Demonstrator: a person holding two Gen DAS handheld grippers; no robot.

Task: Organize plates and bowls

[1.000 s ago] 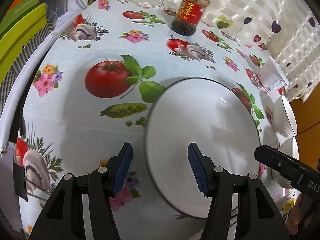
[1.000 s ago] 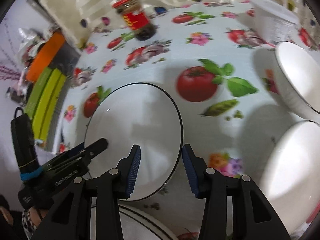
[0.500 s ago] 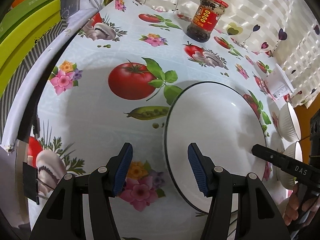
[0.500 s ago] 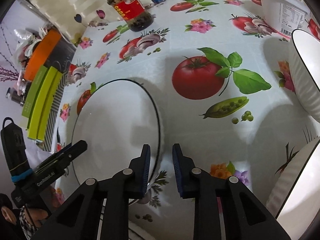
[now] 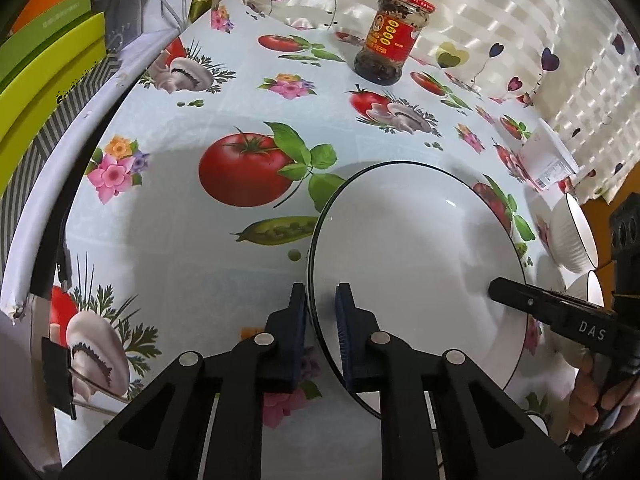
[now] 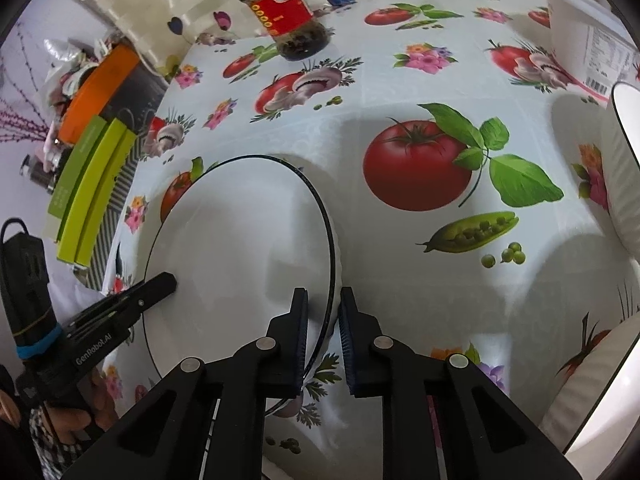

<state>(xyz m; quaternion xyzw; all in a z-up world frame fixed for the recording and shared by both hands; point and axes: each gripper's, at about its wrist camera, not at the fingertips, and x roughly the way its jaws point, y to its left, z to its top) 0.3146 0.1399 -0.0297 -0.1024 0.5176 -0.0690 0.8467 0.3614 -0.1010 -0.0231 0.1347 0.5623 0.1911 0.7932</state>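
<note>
Left gripper [image 5: 321, 311] fingers closed on plate [image 5: 412, 264] rim, right gripper [image 6: 323, 314] fingers clamped on opposite rim, plate mid-table on patterned cloth, two bowls [image 5: 573, 240] toward right edge, jar [image 5: 387, 51] near far edge

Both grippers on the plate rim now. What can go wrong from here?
1. Both grips are thin: the left gripper and right gripper pinch only the plate edge, so it may slip or tilt if lifted unevenly.
2. Bowls sit close on the right; a swing that way may clip them.
</note>
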